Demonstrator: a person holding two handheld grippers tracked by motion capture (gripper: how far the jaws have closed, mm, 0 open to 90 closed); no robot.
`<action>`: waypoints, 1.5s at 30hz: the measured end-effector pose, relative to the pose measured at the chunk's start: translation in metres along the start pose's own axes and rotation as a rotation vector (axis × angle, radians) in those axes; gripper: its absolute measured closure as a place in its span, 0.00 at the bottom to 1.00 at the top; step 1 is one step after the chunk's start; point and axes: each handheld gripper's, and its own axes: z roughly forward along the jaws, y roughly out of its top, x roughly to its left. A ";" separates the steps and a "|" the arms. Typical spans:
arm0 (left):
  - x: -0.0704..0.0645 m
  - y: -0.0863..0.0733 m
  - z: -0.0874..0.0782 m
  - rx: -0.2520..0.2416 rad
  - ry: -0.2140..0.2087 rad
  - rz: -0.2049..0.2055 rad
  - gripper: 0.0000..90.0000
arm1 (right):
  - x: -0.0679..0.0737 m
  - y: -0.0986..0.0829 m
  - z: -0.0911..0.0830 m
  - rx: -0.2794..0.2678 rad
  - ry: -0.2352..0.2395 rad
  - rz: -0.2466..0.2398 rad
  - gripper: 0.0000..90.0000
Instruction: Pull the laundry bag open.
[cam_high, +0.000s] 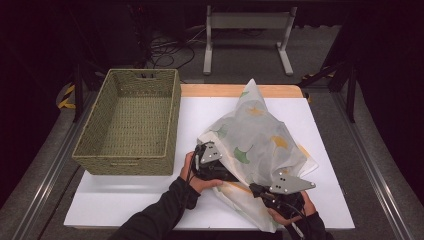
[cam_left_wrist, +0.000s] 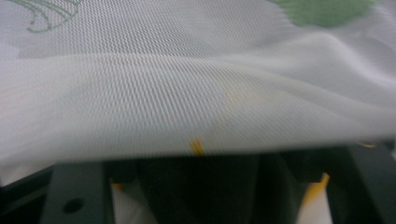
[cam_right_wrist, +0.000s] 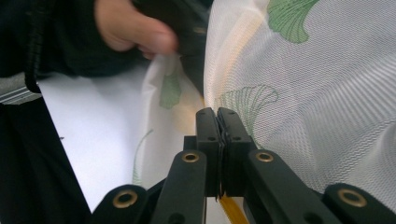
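A sheer leaf-printed cloth (cam_high: 257, 137) sits bunched at table centre, outside the basket (cam_high: 165, 127) at its nine o'clock. Your right gripper (cam_right_wrist: 217, 116) is clenched on its edge. Your left gripper (cam_high: 209, 159) is draped in cloth; I cannot tell its grip. Folding or stowing looks barely begun.
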 end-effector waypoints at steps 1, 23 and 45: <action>0.000 0.001 -0.013 0.017 -0.013 0.024 0.31 | 0.000 0.000 0.000 -0.006 -0.005 0.002 0.98; -0.010 0.004 -0.015 0.126 -0.135 0.136 0.82 | 0.002 0.001 0.002 -0.006 0.009 -0.001 0.97; 0.011 0.006 0.038 0.012 0.022 -0.055 0.95 | 0.012 0.005 0.004 -0.010 0.106 -0.025 0.98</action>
